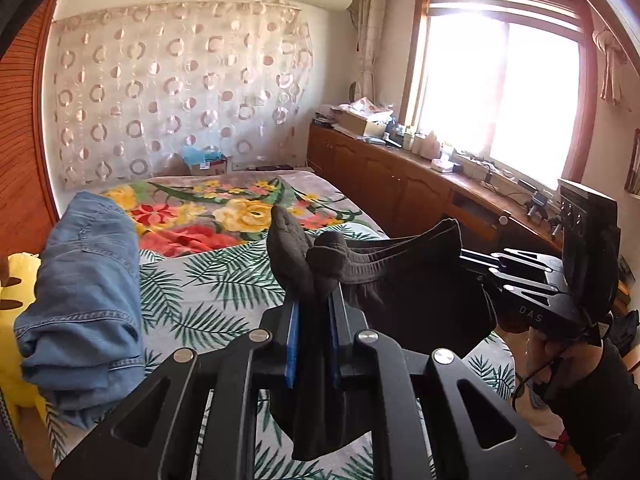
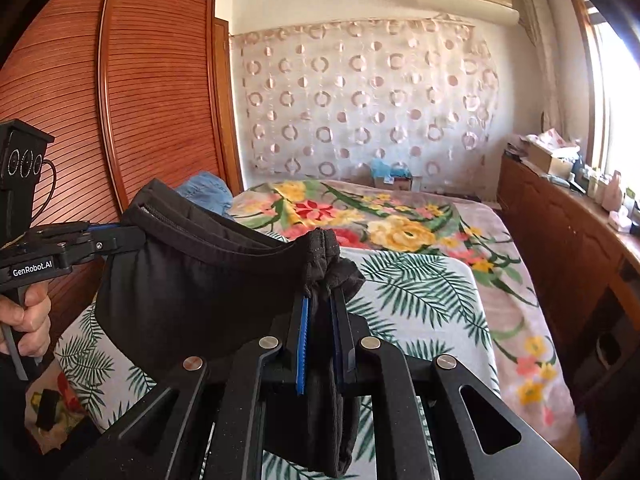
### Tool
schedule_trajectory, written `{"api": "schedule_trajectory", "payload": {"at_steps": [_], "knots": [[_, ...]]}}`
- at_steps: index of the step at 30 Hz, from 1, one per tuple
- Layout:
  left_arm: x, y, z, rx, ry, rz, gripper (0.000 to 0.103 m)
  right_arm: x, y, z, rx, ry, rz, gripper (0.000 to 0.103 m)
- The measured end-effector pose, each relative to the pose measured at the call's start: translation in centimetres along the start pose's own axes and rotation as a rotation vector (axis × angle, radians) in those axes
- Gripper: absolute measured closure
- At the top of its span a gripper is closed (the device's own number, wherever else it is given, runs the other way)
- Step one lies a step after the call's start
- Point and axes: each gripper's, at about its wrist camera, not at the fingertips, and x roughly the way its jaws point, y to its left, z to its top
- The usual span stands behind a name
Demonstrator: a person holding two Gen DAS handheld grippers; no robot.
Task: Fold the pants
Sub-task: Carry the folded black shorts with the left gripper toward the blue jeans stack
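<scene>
Black pants [image 1: 404,288] hang in the air above the bed, stretched by the waistband between my two grippers. My left gripper [image 1: 314,280] is shut on one end of the waistband; bunched black fabric sticks up past its blue-padded fingers. My right gripper [image 2: 320,284] is shut on the other end of the pants [image 2: 192,280], with cloth hanging down between its fingers. Each gripper also shows in the other's view: the right one [image 1: 480,264] at the right, the left one [image 2: 128,236] at the left, both clamped on the waistband.
The bed [image 2: 420,292] below has a palm-leaf sheet and a floral blanket [image 1: 208,216]. Folded blue jeans [image 1: 84,300] lie at its left, beside a yellow item [image 1: 20,276]. A wooden wardrobe [image 2: 120,100] stands left, a cluttered wooden cabinet [image 1: 400,176] under the window right.
</scene>
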Motion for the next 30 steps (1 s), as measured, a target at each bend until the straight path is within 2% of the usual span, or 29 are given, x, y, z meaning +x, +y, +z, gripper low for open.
{"api": "schedule_trajectory", "payload": {"at_steps": [7,14,21,30], "knots": [[-0.4,3.0,-1.5,-0.040,0.005,0.039,0.090,2.5,0.2,0.3,-0.042,0.019,0.035,0.093],[-1.4,6.2,-2.7,-0.100,-0.021,0.034,0.090,5.6,0.5,2.0,-0.088,0.040,0.076,0.093],[-1.5,8.1,-1.9,-0.081,-0.041,0.112,0.090,9.0,0.7,4.3,-0.127,0.039,0.134,0.093],[-1.0,14.0,-0.1,-0.101,-0.055,0.214,0.090,14.5,1.0,8.5,-0.202,0.011,0.180,0.093]]}}
